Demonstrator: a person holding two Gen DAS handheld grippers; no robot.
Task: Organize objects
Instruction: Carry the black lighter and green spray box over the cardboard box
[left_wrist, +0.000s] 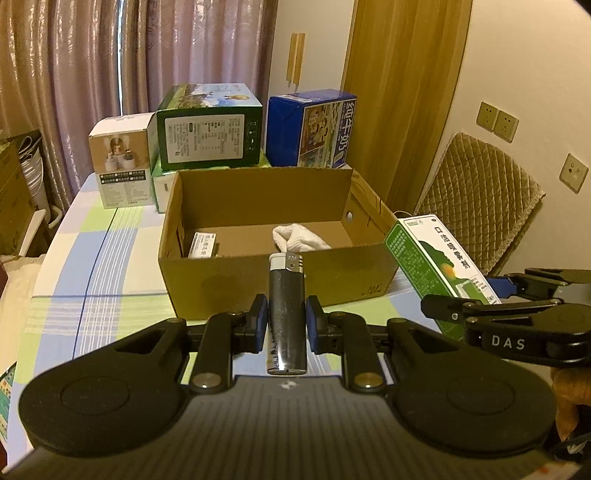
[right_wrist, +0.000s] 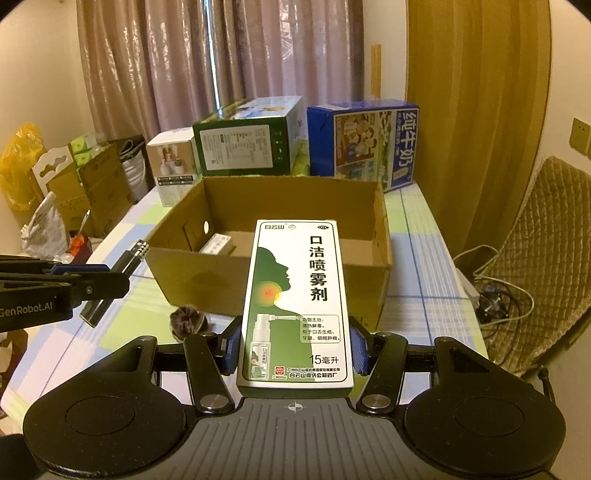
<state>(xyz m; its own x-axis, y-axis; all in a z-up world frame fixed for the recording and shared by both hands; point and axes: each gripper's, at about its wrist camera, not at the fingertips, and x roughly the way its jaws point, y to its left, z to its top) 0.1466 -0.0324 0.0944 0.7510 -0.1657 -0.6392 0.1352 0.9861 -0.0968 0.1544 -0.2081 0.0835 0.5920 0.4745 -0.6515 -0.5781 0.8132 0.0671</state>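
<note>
- My left gripper (left_wrist: 284, 325) is clamped on a dark lighter (left_wrist: 286, 314), its blue pads pressing both sides; the silver striker end points forward at the cardboard box (left_wrist: 258, 280).
- My right gripper (right_wrist: 293, 349) is clamped on a green-and-white spray carton (right_wrist: 295, 302), held flat with its printed face up.
- That carton reads 白云山 at the top, 口洁喷雾剂 in large black characters down the right, and 15毫升 near the bottom, with a head in profile and a red spot at the throat.
- In the right wrist view my left gripper's side shows "GenRobot.AI"; in the left wrist view my right gripper's arm shows "DAS".
- The open cardboard box sits on a checked tablecloth (left_wrist: 92, 266) straight ahead of both grippers; both held things hover just short of its near wall.
- Inside it lie a crumpled white cloth (left_wrist: 299, 238) and a small white packet (left_wrist: 203, 247) by the left wall; its print is too small to read.
- Behind the box stand a blue milk carton (right_wrist: 365, 144) marked 纯牛奶, a green carton (left_wrist: 208, 129) with a white label panel, and a white-and-tan box (left_wrist: 123, 162).
- A small brown fuzzy ball (right_wrist: 188, 321) rests on the cloth just before the box's near wall, beside my right gripper.
- A quilted chair (right_wrist: 543, 258) stands to the right, with cables (right_wrist: 495, 295) beside it.
</note>
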